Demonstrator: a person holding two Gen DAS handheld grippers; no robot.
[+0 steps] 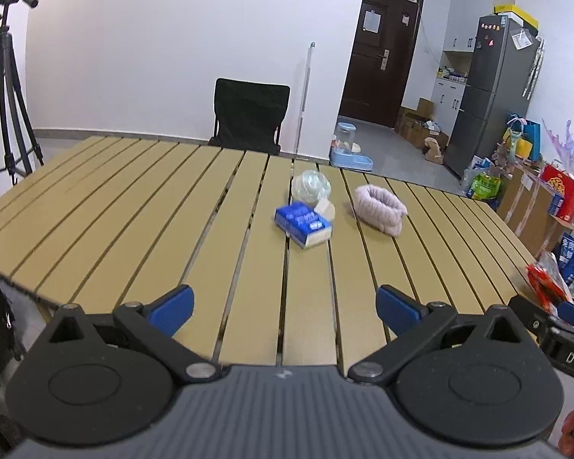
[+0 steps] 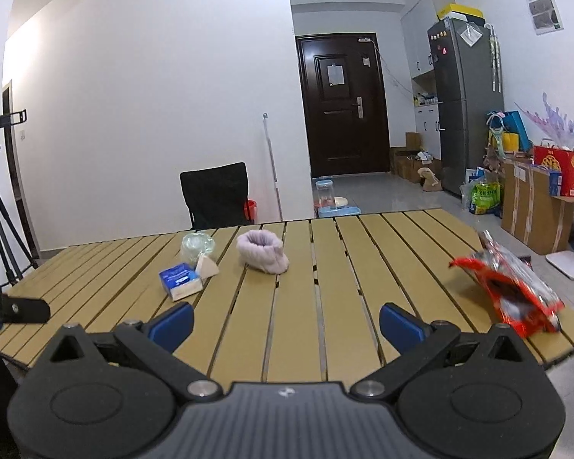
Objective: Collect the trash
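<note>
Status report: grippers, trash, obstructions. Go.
Left gripper and right gripper open, empty. Red snack wrapper near table's right edge; blue box and crumpled clear plastic mid-table beside pink knit pouch. Nothing blocking.

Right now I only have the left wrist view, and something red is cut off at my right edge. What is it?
Observer: A crumpled red wrapper, lying on the table near its right edge, with nothing touching it.
Operator: Is the right gripper open?
Observer: Yes. The right gripper is open and empty, and the wrapper is off to its right.
Operator: Any bin around?
Observer: I can see only a red bucket, on the floor behind the chair.
</note>
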